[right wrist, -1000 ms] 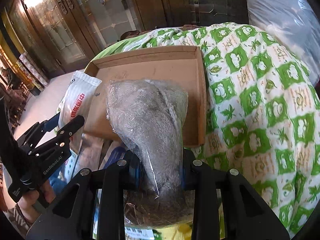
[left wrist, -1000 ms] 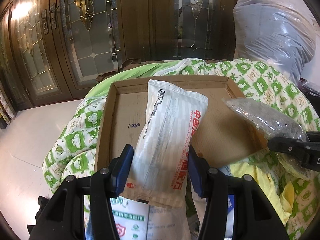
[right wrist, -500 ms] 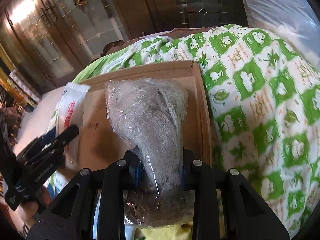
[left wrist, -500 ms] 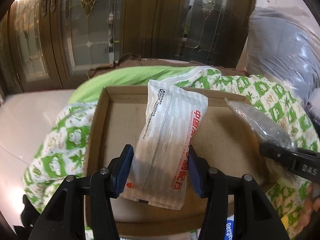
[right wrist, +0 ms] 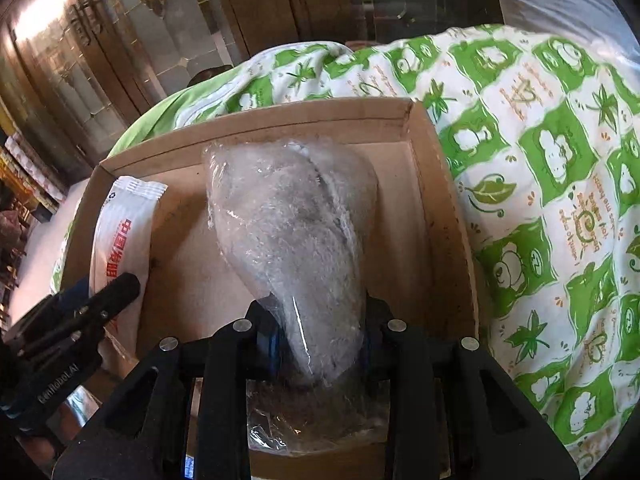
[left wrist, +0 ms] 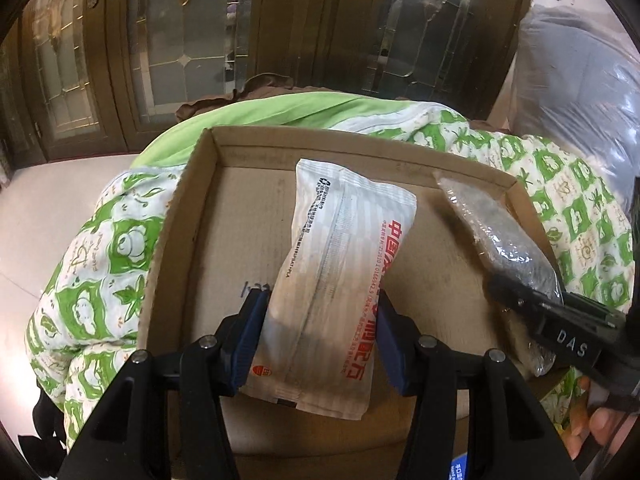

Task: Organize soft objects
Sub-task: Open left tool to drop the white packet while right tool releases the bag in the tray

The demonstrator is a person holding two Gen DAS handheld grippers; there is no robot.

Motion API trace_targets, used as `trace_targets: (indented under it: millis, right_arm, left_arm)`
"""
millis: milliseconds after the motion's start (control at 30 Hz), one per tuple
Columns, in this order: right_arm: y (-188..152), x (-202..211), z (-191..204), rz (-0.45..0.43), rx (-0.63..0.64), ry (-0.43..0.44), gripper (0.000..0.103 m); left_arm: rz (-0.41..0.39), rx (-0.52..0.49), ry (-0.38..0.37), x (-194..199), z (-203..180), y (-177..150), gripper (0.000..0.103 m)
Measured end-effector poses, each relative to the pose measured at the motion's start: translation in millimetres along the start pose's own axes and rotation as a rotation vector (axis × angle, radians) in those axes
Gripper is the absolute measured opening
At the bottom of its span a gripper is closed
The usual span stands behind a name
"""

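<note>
A shallow cardboard tray [left wrist: 240, 220] [right wrist: 400, 200] lies on a quilt-covered mound. My left gripper [left wrist: 320, 308] holds a white packet with red print [left wrist: 344, 248] over the tray's middle. Its blue pads still touch the packet's sides while the jaws are opening. The right gripper [right wrist: 320, 312] holds a clear bag of grey fluffy stuff [right wrist: 292, 220] over the tray's right half. Those jaws are opening too, with the bag still pinched between them. Each gripper shows in the other's view: the right gripper [left wrist: 520, 292] with its grey bag [left wrist: 492, 224], and the left gripper [right wrist: 120, 284] with its packet [right wrist: 124, 224].
A green-and-white quilt [left wrist: 100, 260] [right wrist: 540, 160] surrounds the tray. Wooden doors with leaded glass [left wrist: 180, 40] stand behind. A large plastic-wrapped bundle [left wrist: 580, 100] sits at the far right. A person's fingers [left wrist: 600, 424] grip the right tool. Pale floor lies to the left.
Both grippers have come forward and down with their loads, from the tray's near edge to over its inside. The packet and the grey bag now hang low over the tray floor.
</note>
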State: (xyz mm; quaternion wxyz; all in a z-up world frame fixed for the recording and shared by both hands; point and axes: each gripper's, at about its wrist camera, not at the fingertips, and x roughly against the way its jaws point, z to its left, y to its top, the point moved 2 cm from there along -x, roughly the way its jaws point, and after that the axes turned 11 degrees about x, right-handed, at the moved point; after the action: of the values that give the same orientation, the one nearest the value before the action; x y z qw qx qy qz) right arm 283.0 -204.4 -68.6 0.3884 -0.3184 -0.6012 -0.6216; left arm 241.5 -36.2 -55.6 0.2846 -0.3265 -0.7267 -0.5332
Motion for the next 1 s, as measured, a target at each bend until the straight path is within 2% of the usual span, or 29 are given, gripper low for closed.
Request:
trace_targets:
  millis: [67,133,233,400,500,700,1000]
  right_arm:
    - [2,0,3,-0.004,0.018,-0.003,0.038]
    - [3,0,6,-0.012,0.023,0.006,0.047]
    - [-2,7,7,-0.036,0.044,-0.022,0.061]
    - [-5,22,4,-0.068,0.056,-0.009,0.061]
    - [-6,29,4,-0.087,0.058,0.013,0.073]
    - [-9,44,0,-0.102,0.053,0.040,0.073]
    - [-43,71,-10,-0.049,-0.017,0.098,0.073]
  left_arm:
    - [-0.004,0.017,0.003,1,2,0,0.064]
    - [-0.010,0.026,-0.015,3,3,0,0.076]
    - [-0.032,0.027,-0.024,8,2,-1,0.077]
    - [-0.039,-0.001,-0.012,10,-1,-3,0.077]
    - [-0.046,0.000,-0.018,14,1,-2,0.077]
    - [-0.068,0.036,-0.048,35,11,-3,0.077]
    - [-0.036,0.030,-0.003,60,20,-31,0.077]
